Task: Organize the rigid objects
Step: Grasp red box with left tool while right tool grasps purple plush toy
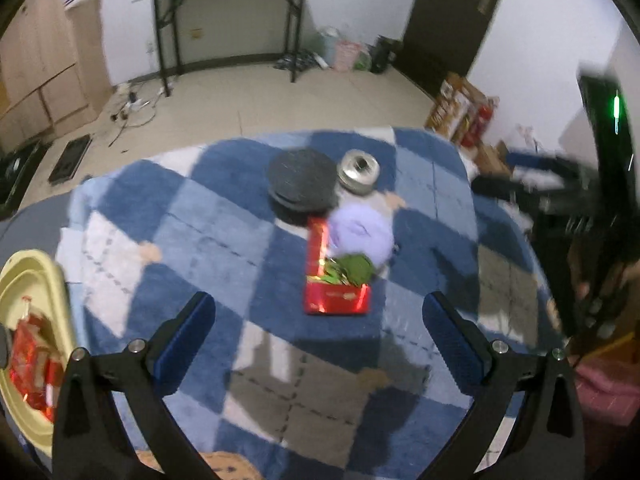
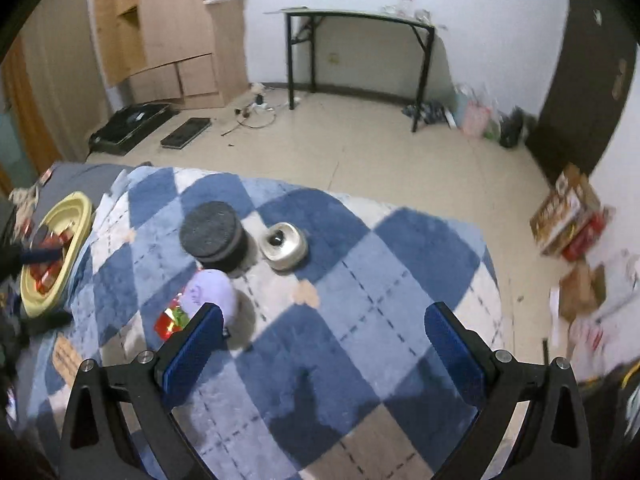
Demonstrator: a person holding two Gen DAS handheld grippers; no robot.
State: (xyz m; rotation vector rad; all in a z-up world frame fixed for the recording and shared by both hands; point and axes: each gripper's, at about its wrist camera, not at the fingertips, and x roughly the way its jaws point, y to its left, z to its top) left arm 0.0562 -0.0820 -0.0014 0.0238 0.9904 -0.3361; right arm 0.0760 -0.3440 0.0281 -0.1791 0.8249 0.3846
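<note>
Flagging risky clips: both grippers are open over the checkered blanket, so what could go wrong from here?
The red box, purple ball and black round tin sit bunched together, so the open left gripper may knock a neighbour. The soft blanket could let the silver tin tip when nudged.

Fluffy cloth blanket point(image 2: 360, 280); glossy foil red box point(image 1: 336, 300); matt black disc point(image 2: 210, 232); brushed-metal tin point(image 2: 284, 246); smooth plastic yellow tray point(image 2: 76, 208); wooden cabinet point(image 2: 176, 28)

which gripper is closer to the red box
Left. The left gripper is open with the red box centred just ahead between its fingers. The right gripper is open too, but the box sits off beyond its left finger.
</note>
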